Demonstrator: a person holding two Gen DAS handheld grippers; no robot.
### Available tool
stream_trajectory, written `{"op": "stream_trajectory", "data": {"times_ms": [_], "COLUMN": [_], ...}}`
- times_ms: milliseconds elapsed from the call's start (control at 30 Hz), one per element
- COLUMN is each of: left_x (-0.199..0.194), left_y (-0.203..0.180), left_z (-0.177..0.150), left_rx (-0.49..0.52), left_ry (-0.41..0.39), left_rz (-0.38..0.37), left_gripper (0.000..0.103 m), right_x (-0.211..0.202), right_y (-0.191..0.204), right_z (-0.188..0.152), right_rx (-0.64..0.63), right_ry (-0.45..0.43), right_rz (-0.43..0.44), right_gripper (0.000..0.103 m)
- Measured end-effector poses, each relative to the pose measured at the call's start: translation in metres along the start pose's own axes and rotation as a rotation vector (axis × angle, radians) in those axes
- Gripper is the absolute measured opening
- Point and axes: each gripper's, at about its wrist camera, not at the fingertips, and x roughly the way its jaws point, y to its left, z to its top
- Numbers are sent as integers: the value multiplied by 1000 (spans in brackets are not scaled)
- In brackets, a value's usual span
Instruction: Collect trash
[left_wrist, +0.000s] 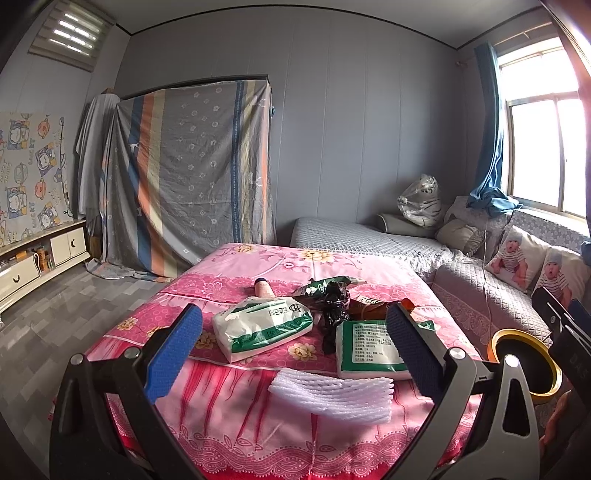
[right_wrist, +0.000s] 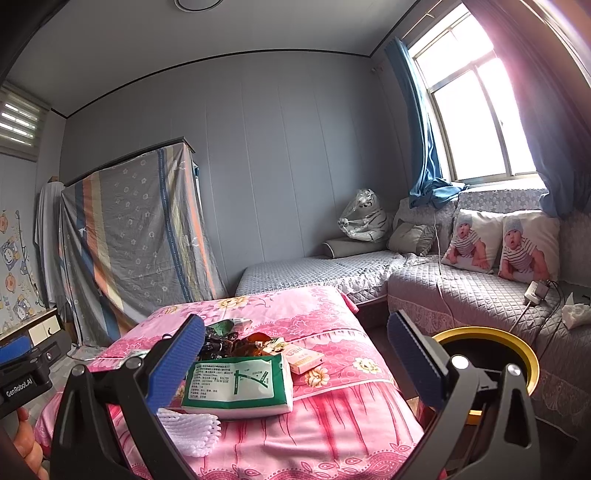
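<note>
Trash lies on a table under a pink flowered cloth (left_wrist: 240, 435). A white foam net (left_wrist: 332, 395) lies nearest me, also in the right wrist view (right_wrist: 190, 430). Behind it lie a green-and-white tissue pack (left_wrist: 262, 325), a second green-and-white pack (left_wrist: 365, 347) (right_wrist: 236, 384), dark crumpled wrappers (left_wrist: 332, 310) (right_wrist: 221, 345), a tube (left_wrist: 264, 288) and a small pink-white box (right_wrist: 304, 360). A black bin with a gold rim (left_wrist: 554, 373) (right_wrist: 532, 365) stands right of the table. My left gripper (left_wrist: 291, 350) is open and empty above the foam net. My right gripper (right_wrist: 295, 362) is open and empty above the table's right part.
A grey quilted sofa (right_wrist: 461, 291) with baby-print cushions (right_wrist: 502, 243) runs along the right under the window. A sheet-covered wardrobe (left_wrist: 192, 177) stands at the back left. A low white cabinet (left_wrist: 40, 258) is on the far left. Grey tiled floor (left_wrist: 55, 332) lies left of the table.
</note>
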Motion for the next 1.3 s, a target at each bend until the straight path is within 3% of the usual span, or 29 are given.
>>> {"op": "stream_trajectory", "data": {"times_ms": [1300], "left_x": [8], "left_y": [-2], "left_z": [-8], "left_rx": [10], "left_ry": [24], "left_rz": [-10], "left_gripper": [95], "right_x": [3], "right_y": [-3], "right_z": [0], "right_rx": [13], "right_ry": [25], "right_rz": [-7], "right_gripper": [96]}}
